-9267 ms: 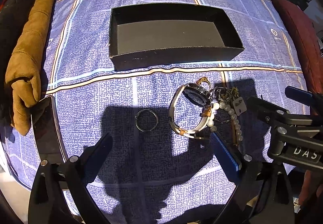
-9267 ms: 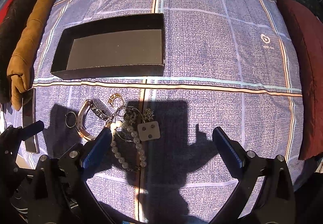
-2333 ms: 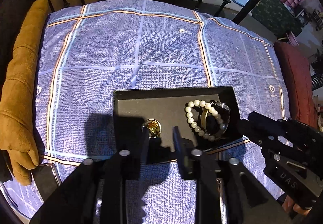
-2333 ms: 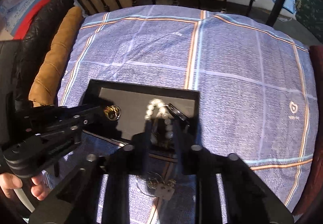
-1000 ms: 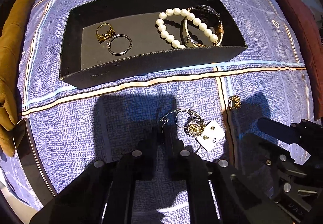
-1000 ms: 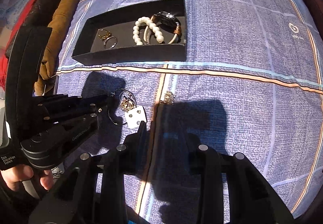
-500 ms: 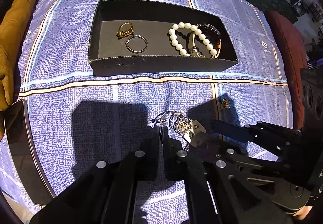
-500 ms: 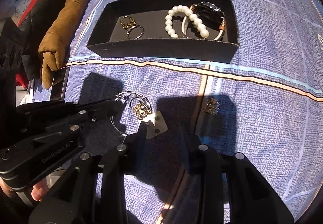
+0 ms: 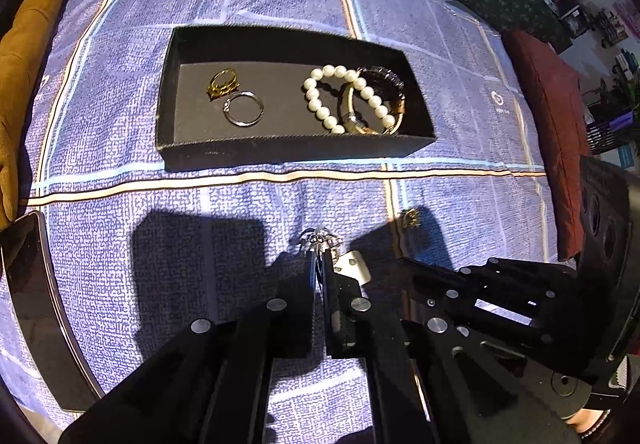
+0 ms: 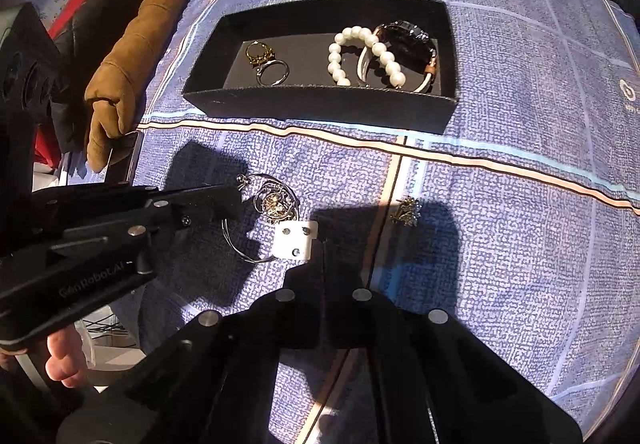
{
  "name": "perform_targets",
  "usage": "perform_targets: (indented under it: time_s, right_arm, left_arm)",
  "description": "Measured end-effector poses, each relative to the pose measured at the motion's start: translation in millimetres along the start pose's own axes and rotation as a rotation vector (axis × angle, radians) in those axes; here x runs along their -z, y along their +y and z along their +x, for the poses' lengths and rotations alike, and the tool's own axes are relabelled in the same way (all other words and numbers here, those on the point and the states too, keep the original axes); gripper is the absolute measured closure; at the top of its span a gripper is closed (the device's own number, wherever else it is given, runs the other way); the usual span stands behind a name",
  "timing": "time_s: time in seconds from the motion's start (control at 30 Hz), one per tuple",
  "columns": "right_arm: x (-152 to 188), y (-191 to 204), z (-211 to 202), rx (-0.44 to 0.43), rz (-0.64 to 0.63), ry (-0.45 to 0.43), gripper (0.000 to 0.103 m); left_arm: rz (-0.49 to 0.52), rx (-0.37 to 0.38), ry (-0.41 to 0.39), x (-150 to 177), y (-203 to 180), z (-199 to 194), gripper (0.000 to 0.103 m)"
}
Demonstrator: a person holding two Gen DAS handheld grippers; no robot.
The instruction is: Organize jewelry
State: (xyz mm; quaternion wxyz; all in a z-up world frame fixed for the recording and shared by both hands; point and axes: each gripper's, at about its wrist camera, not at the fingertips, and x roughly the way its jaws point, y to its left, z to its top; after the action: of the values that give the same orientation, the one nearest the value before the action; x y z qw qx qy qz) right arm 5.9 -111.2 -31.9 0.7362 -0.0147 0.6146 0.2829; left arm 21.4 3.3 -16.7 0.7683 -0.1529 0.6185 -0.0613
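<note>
Right wrist view: pearl bracelet, watch and two rings sit in the black box. Left hand-held gripper pinches the wire bangle; right hand-held gripper grips the earring card; a brooch remains.

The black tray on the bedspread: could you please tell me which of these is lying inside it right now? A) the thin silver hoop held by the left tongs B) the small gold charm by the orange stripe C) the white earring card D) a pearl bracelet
D: the pearl bracelet lies in the black tray beside a watch, while the white earring card rests on the bedspread outside it.
</note>
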Motion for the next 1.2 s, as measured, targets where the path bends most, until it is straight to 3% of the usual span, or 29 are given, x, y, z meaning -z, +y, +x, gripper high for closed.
perform_targets:
  time_s: [0.3,0.47,0.5,0.6,0.73,0.83,0.9,0.93,0.97,1.2]
  right_arm:
    - [-0.5,-3.1,-4.0,0.004,0.011,0.010,0.101]
    - [-3.5,-11.2,-3.4,0.032,0.036,0.003,0.101]
    - [-4.2,-15.4,-3.0,0.039,0.048,0.006,0.101]
    - [-4.5,-25.6,-3.1,0.056,0.068,0.011,0.101]
    - [-1.0,-32.3,-5.0,0.062,0.079,0.012,0.101]
    - [2.2,-36.8,-6.0,0.067,0.088,0.016,0.101]
    - [3.7,-40.3,-6.6,0.072,0.096,0.016,0.101]
    - [4.0,-42.4,-6.8,0.074,0.102,0.016,0.101]
    - [4.0,-43.9,-7.1,0.074,0.109,0.015,0.101]
    - [-1.1,-50.5,-10.0,0.060,0.133,-0.002,0.101]
  left_arm:
    - [0.021,0.093,-0.097,-3.7,-14.3,-44.3,0.100]
    - [0.001,0.000,-0.028,3.2,1.7,-22.9,0.100]
    - [0.002,-0.011,-0.001,6.8,4.1,-13.7,0.097]
    - [0.014,-0.081,0.047,13.6,5.6,9.9,0.068]
    - [0.016,-0.147,0.098,11.7,6.4,35.1,0.063]
    - [-0.018,-0.137,0.103,7.6,8.3,42.8,0.057]
    - [-0.004,-0.155,0.099,4.8,4.1,45.0,0.063]
    - [-0.002,-0.142,0.094,3.8,3.4,44.2,0.088]
    - [-0.015,-0.097,0.097,2.6,4.6,42.9,0.099]
    - [-0.014,-0.011,0.016,2.4,-1.2,3.7,0.101]
